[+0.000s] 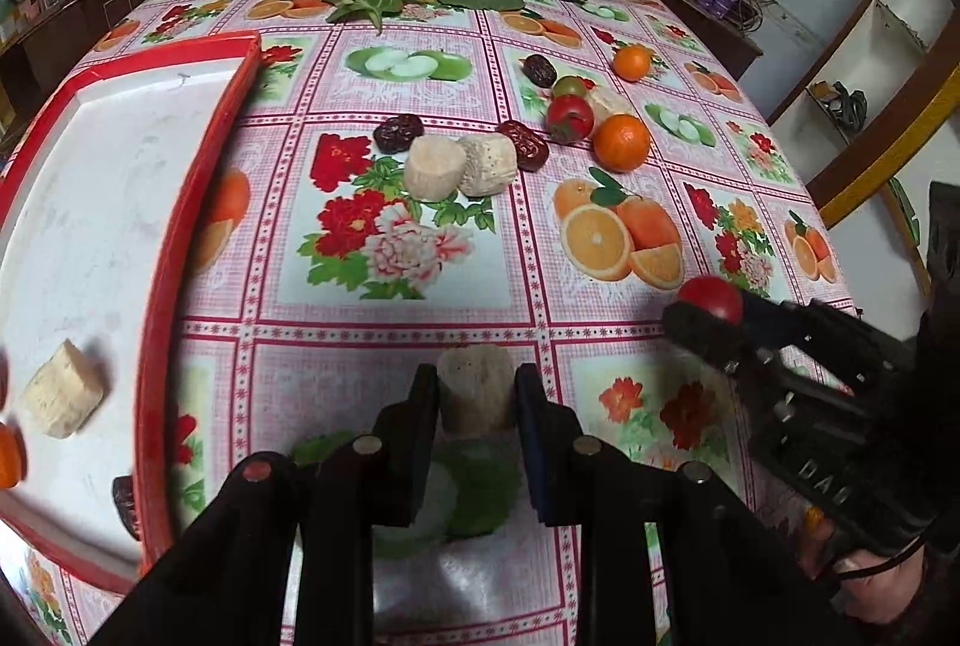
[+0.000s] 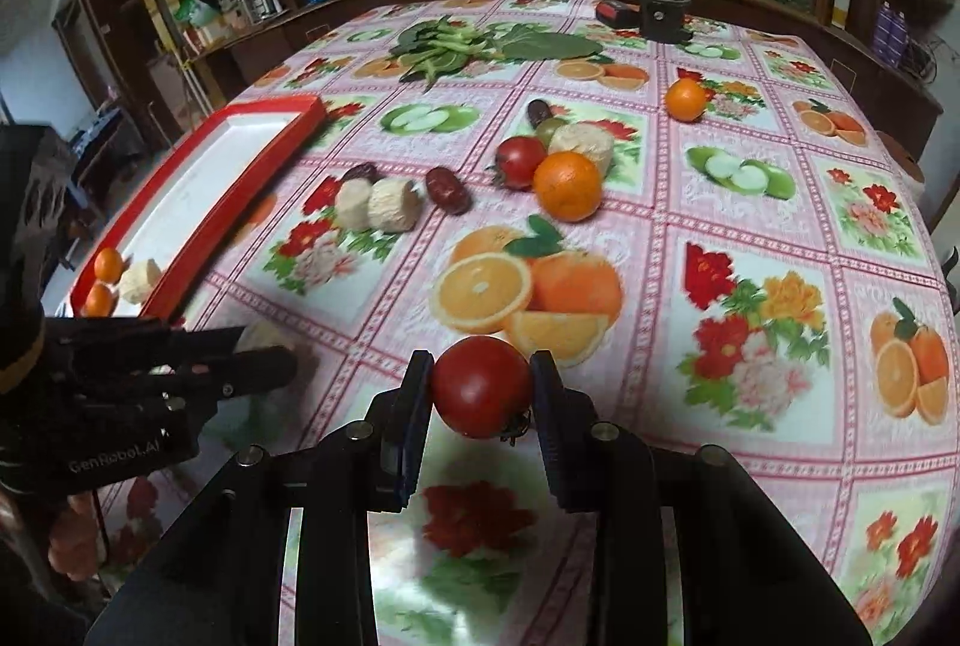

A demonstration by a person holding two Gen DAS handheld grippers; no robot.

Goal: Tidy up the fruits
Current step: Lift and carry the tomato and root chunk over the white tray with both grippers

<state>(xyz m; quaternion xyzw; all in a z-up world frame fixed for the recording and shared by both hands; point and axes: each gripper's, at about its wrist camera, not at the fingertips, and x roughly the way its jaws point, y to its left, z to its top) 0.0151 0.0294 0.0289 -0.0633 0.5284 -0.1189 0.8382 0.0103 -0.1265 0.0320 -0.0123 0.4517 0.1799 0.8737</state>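
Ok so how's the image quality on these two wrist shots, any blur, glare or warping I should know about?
Left wrist view: strong fisheye bending of the red tray rim and dark corners; the pale chunk in the tray is motion-smeared; glare on the tablecloth below the left gripper. Right wrist view: same warping; the tomato in the right gripper is sharp, the left gripper blurred.
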